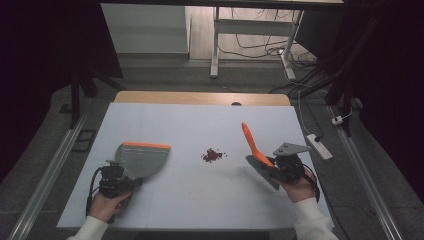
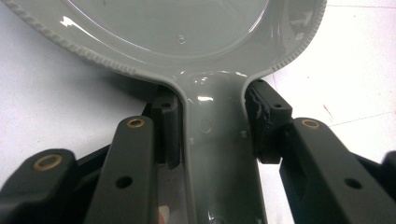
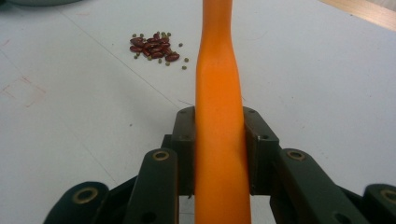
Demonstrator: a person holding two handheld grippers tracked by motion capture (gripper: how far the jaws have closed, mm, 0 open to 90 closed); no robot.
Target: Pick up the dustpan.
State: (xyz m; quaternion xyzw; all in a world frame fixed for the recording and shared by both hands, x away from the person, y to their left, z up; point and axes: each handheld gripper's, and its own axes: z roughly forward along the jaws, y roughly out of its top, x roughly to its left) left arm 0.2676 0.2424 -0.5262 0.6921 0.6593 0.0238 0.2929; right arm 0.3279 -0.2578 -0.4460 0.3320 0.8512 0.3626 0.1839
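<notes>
Already armed with both tools, the person has the sweep of the beans yet to begin.

Nearest the person, the left gripper has its jaws pressed against both sides of the grey dustpan's handle, the pan resting on the white table with its orange lip turned toward the middle. The right gripper is clamped tight on the orange brush, bristles low beside the hand, handle tip slanting up and away. Farther out, between the two tools and well apart from each, the small heap of red beans lies unswept with a few strays around it. Judging by this, gathering them into the pan remains entirely undone.
</notes>
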